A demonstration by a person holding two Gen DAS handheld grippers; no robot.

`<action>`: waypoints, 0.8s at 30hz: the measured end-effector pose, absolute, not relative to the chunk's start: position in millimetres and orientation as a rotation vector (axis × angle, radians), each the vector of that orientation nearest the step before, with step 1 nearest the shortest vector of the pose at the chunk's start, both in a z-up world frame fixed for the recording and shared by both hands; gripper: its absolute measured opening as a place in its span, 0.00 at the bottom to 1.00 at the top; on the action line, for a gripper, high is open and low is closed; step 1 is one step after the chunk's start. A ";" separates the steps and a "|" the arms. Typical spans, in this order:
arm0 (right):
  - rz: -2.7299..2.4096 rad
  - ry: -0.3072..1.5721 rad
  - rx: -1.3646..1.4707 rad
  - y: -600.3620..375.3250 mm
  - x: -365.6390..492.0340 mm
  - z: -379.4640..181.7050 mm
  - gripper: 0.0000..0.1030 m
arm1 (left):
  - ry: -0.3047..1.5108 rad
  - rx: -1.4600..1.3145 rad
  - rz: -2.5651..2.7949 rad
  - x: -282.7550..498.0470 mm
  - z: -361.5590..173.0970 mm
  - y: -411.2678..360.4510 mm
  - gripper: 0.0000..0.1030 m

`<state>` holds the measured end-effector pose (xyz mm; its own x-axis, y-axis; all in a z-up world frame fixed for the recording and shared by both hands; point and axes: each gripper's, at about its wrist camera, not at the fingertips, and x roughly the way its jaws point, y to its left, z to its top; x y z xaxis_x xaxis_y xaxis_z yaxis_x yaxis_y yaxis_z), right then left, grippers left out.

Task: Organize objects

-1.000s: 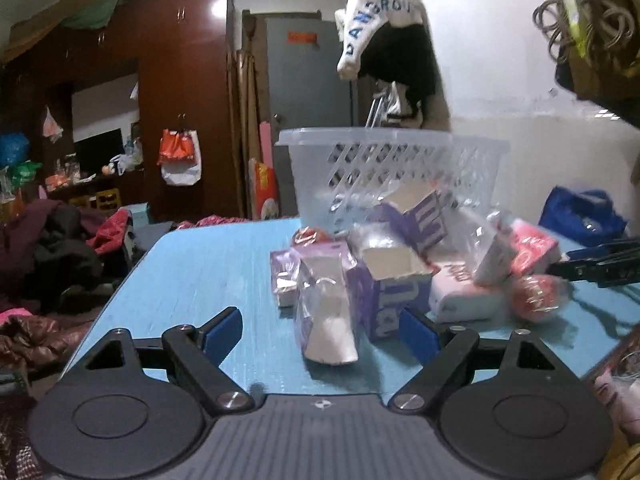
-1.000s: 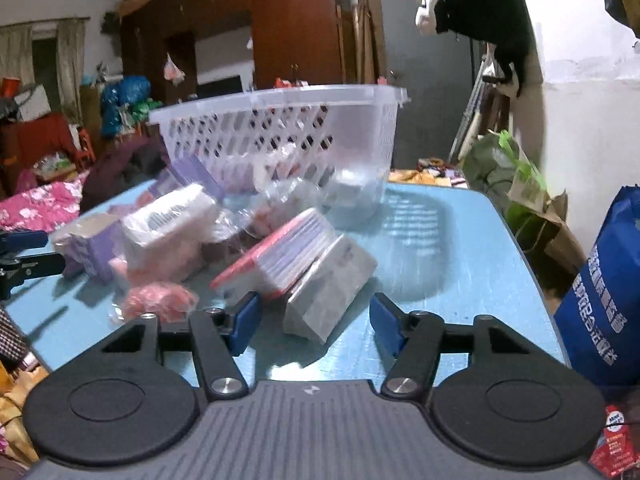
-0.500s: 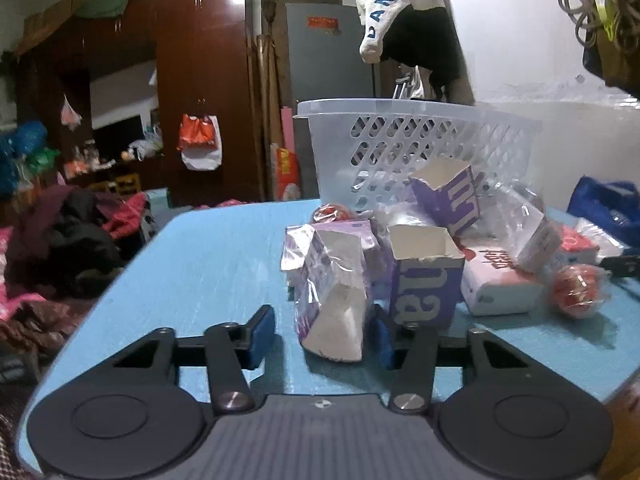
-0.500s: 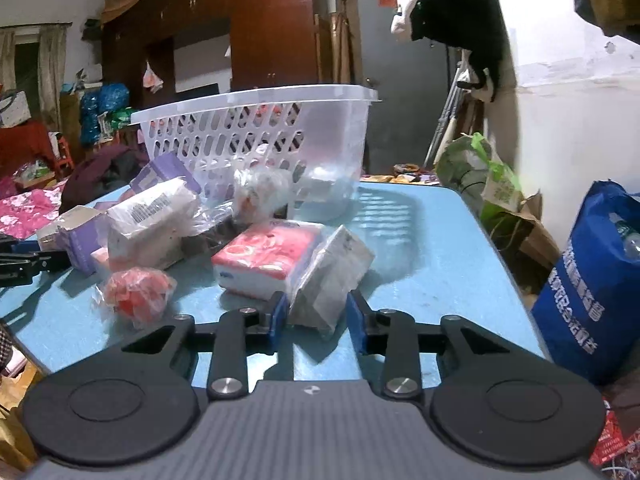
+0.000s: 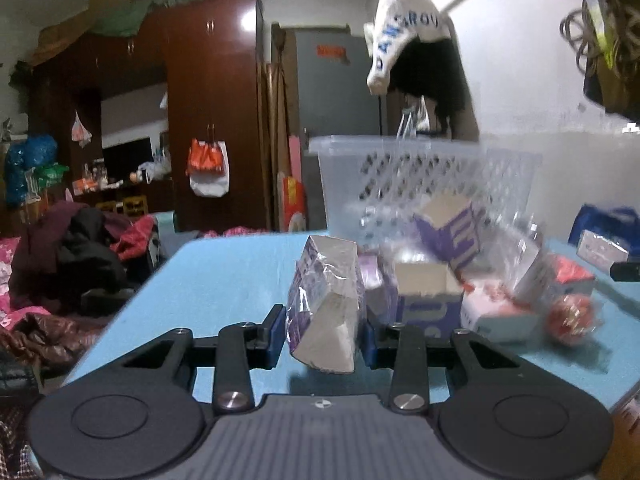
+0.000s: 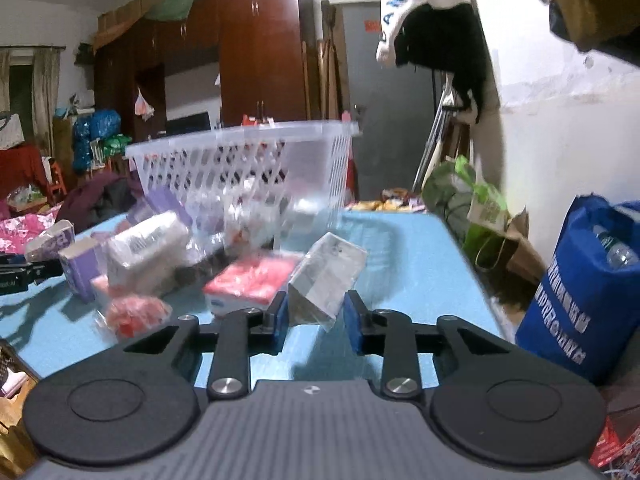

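L gripper (image 5: 323, 334) lower centre of L wrist view, blue pads clenched on a plastic-wrapped purple/white pack (image 5: 326, 308); pack sits tilted betw the pads, its bottom corner looks lifted off the blue table (image 5: 224, 276), shadow under it. R gripper (image 6: 316, 318) lower centre of R wrist view, pads clamped on a clear-wrapped grey pack (image 6: 326, 276), also tilted, top leaning to upper right of frame, lower corner hanging just below the pads. White plastic basket (image 5: 424, 184) w/ perforated walls stands at far end of table, centre-right in L view, centre-left in R view; motion blur on it in both. Pile of items in front of basket: open purple carton (image 5: 424, 304) just right of the L-held pack, second purple carton (image 5: 448, 228) behind it tilted against the basket, pink/white tissue pack (image 5: 496, 312) further right, red wrapped ball (image 5: 574, 314) at right-centre edge of pile. In R view red/pink tissue pack (image 6: 252, 280) lies just left of the held grey pack, touching or nearly, cannot tell which. Blue shopping bag (image 6: 588, 292) at right edge of R view, off the table. Brown wardrobe (image 5: 208, 120) upper left of L view, white cap w/ blue letters (image 5: 404, 36) hanging upper right. Contents of basket too blurred to ID.
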<state>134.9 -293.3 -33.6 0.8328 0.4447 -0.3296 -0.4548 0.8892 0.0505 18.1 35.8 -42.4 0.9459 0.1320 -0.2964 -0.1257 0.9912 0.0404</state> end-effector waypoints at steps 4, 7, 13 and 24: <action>0.487 0.307 -0.032 -292.3 129.8 -27.3 0.32 | 0.286 0.012 0.120 14.9 -37.3 36.8 0.40; 0.499 0.292 -0.014 -291.2 129.5 -24.7 0.32 | 0.277 -0.017 0.087 17.1 -30.6 38.8 0.40; 0.566 0.121 -0.063 -269.7 132.8 44.0 0.32 | 0.130 0.061 0.015 53.7 53.5 29.3 0.40; 0.640 0.187 -0.181 -190.1 241.3 93.0 0.77 | 0.368 0.081 0.003 203.4 83.0 8.4 0.79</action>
<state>241.3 -190.1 93.0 0.7861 0.5744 -0.2284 -0.6070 0.7871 -0.1095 203.4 8.4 83.0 0.9331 0.0177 -0.3592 0.0117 0.9968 0.0797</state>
